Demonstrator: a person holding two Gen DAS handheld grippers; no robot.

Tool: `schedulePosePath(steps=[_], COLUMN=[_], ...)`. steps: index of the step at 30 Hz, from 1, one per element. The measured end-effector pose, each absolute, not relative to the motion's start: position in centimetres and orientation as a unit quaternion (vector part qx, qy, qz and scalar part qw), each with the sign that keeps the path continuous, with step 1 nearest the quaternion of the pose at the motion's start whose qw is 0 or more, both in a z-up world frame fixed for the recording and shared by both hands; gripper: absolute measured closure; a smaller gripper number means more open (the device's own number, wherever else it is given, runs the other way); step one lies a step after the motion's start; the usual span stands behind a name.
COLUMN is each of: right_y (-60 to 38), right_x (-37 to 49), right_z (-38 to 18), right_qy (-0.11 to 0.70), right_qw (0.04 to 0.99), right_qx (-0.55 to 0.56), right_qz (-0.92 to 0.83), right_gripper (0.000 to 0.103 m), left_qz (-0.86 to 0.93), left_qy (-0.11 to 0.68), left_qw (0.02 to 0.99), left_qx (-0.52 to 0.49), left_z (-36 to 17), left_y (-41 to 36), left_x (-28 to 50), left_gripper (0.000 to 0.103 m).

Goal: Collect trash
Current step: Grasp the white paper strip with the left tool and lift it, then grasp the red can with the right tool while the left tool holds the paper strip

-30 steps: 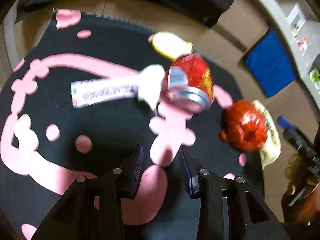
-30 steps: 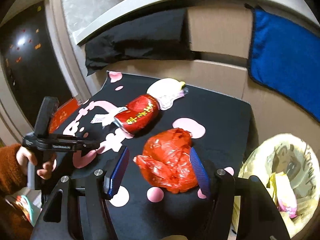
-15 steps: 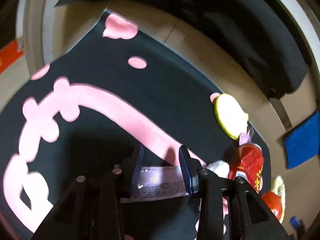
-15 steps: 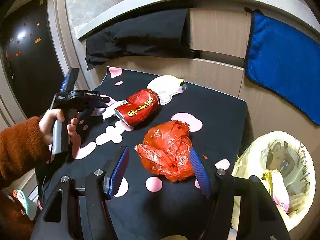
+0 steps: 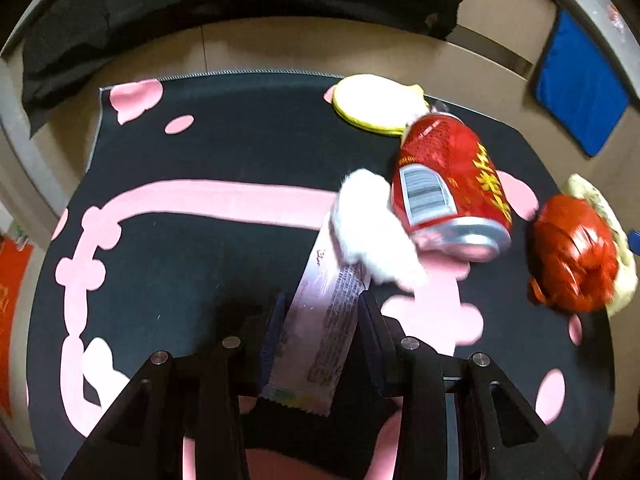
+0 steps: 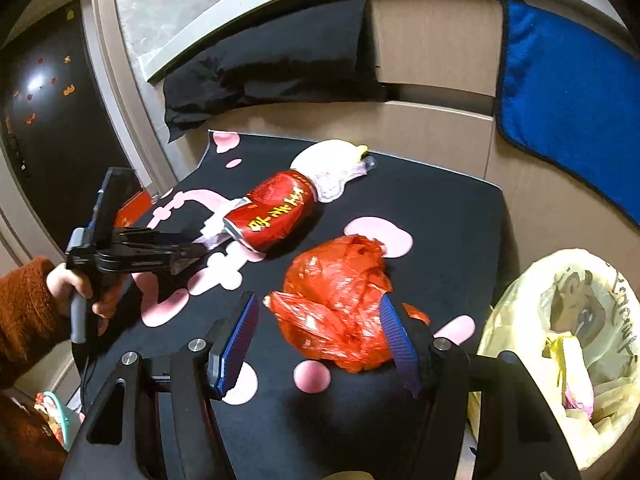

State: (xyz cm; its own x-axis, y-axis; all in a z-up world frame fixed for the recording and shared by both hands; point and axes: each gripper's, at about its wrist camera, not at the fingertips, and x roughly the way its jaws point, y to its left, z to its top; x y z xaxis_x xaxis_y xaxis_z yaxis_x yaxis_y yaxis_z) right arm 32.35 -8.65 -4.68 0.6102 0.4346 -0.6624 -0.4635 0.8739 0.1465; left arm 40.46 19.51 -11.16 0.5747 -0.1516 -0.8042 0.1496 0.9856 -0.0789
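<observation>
— Black mat with pink blobs, bin bag waiting at its edge.

— Left gripper?

— Narrowed around the wrapper, lengthwise; whether it pinches yet, I can't tell.

— Right gripper?

— Wide open, straddling the red plastic bag, gripping nothing. The can lies beside the tissue.

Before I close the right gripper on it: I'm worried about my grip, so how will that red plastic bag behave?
The red plastic bag looks crumpled and thin, so it will probably squash, weigh little and slip on its glossy film.
</observation>
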Motion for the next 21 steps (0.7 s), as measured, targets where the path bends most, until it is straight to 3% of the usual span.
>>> schedulePosePath(steps=[1, 2, 3, 5, 14, 21], right_y=[-8.4, -8.1, -7.7, -7.1, -0.4, 3.2], right_x=[32.2, 32.0, 31.7, 31.4, 33.1, 38.5], right_z=[-4.5, -4.1, -3.7, -2.8, -1.4, -3.7], right_qy=[0.36, 0.354, 0.347, 0.335, 0.324, 0.347], right_qw=[0.898, 0.901, 0.904, 0.909, 0.902, 0.911], right_qx=[-0.024, -0.031, -0.041, -0.055, -0.094, -0.016], right_qz=[0.251, 0.249, 0.247, 0.243, 0.271, 0.222], right_gripper=[0.043, 0.042, 0.043, 0.042, 0.042, 0.043], left_qz=[-0.078, -0.075, -0.076, -0.084, -0.046, -0.018], left_qy=[0.452, 0.451, 0.454, 0.453, 0.398, 0.379], left_qw=[0.889, 0.889, 0.888, 0.886, 0.906, 0.91], left_qx=[-0.004, -0.01, -0.019, -0.056, -0.138, -0.169], left_z=[-11.1, -11.1, -11.0, -10.6, -5.9, -6.6], left_y=[19.4, 19.4, 19.5, 20.1, 24.5, 27.0], left_x=[40.8, 40.6, 40.5, 39.4, 30.2, 28.4], left_gripper=[0.066, 0.083, 0.092, 0.095, 0.097, 0.097])
